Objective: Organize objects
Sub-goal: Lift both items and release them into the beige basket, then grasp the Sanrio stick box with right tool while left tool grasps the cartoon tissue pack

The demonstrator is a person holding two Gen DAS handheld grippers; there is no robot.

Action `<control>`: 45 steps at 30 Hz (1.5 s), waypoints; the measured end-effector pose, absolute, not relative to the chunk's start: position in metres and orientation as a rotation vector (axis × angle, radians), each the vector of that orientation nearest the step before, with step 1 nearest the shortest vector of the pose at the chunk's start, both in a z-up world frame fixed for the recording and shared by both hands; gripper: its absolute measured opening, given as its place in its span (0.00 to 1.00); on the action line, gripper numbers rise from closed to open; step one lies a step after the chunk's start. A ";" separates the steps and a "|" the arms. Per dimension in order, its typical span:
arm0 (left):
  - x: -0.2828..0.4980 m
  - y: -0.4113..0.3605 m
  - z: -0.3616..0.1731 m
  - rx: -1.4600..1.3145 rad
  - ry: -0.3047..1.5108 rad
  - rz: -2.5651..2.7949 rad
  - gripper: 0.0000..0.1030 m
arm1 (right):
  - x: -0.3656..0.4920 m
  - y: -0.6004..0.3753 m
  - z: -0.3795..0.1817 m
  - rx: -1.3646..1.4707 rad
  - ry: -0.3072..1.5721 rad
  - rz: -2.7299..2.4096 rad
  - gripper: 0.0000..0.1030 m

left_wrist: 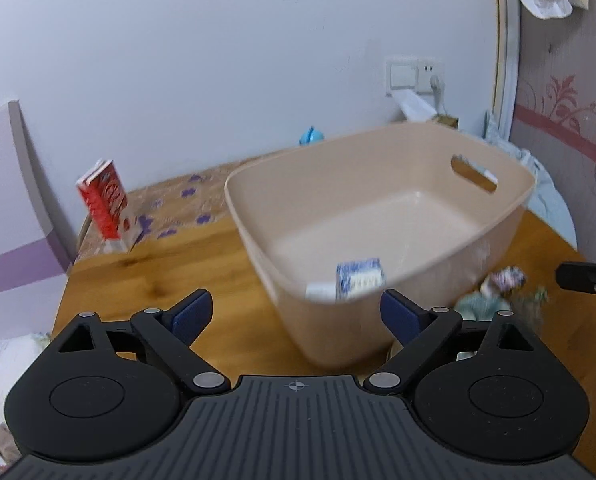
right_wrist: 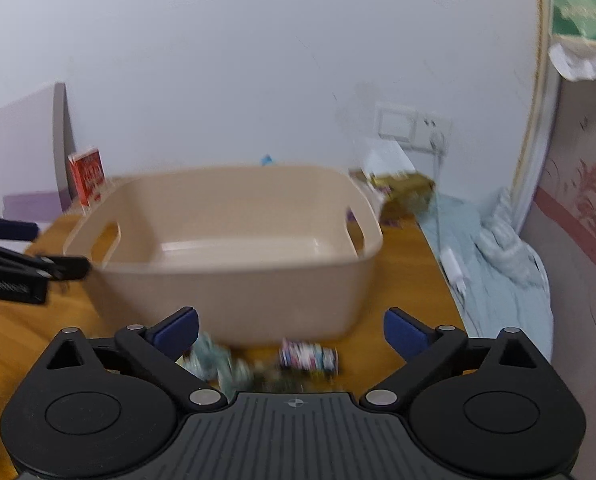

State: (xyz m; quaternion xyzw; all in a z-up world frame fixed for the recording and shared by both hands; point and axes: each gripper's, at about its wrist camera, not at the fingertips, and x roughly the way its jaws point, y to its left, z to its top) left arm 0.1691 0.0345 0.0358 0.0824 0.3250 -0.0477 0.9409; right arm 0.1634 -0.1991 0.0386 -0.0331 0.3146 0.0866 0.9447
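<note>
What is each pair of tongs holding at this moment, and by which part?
Nothing is held. The left tongs and the right tongs both stand open with nothing between their fingers; the small blue-and-white box lies inside the beige bin.

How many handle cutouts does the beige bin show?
2: in the right wrist view, one cutout on the beige bin's left end wall, the other on its right end wall. None seems hidden.

Your left wrist camera looked from the tabletop's (left_wrist: 145, 280) near left, angled right toward the beige bin (left_wrist: 382, 204). Your right wrist camera faced it squarely from close in front. Both shared the bin (right_wrist: 225, 232) and the far wall (right_wrist: 217, 60).
</note>
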 end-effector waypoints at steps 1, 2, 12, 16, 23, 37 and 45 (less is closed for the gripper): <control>0.165 0.036 0.034 0.171 0.668 -0.095 0.90 | 0.159 -0.199 0.034 -0.072 0.652 0.169 0.98; 0.160 0.038 0.031 0.172 0.673 -0.095 0.90 | 0.153 -0.200 0.028 -0.077 0.664 0.171 0.98; 0.151 0.042 -0.017 0.144 0.813 -0.100 0.90 | 0.129 -0.187 -0.020 -0.070 0.782 0.271 0.96; 0.152 0.044 -0.032 0.132 0.860 -0.106 0.90 | 0.129 -0.176 -0.031 -0.087 0.808 0.307 0.93; 0.160 0.037 -0.048 0.134 0.908 -0.145 0.90 | 0.139 -0.158 -0.044 -0.119 0.843 0.380 0.80; 0.160 0.043 -0.056 0.068 0.897 -0.150 0.47 | 0.136 -0.142 -0.051 -0.146 0.879 0.426 0.23; 0.143 0.047 -0.049 0.045 0.879 -0.161 0.46 | 0.118 -0.153 -0.044 -0.124 0.858 0.410 0.22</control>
